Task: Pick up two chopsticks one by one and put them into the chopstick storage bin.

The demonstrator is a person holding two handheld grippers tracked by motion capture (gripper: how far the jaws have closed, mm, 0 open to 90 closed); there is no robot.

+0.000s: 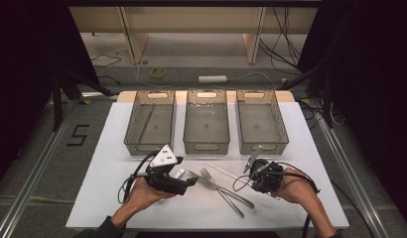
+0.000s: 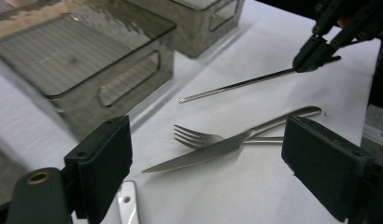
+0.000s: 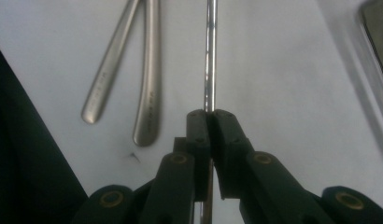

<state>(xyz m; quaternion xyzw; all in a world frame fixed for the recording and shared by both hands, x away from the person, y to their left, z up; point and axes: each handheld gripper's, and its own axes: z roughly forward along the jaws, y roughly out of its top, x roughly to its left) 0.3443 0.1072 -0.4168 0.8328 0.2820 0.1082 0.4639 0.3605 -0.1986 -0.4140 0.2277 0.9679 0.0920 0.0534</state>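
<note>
**Right gripper clamped on the chopstick, left gripper wide open**

The right gripper [image 3: 209, 122] was pinched tight on one end of a thin metal chopstick [image 3: 209, 56], and the rod ran straight out ahead of it, low over the white bench [image 1: 301, 148]. From the left gripper view the chopstick's [image 2: 236, 85] far tip pointed toward the clear bins. The left gripper [image 2: 206, 168] stood spread wide, gripping nothing (a small flat metal piece [image 2: 128, 205] lay just below it). Between the two grippers a fork [image 2: 203, 138] and a knife [image 2: 194, 156] lay crossed and touching on the bench. Three clear bins [image 1: 206, 121] sat in a row beyond.
</note>
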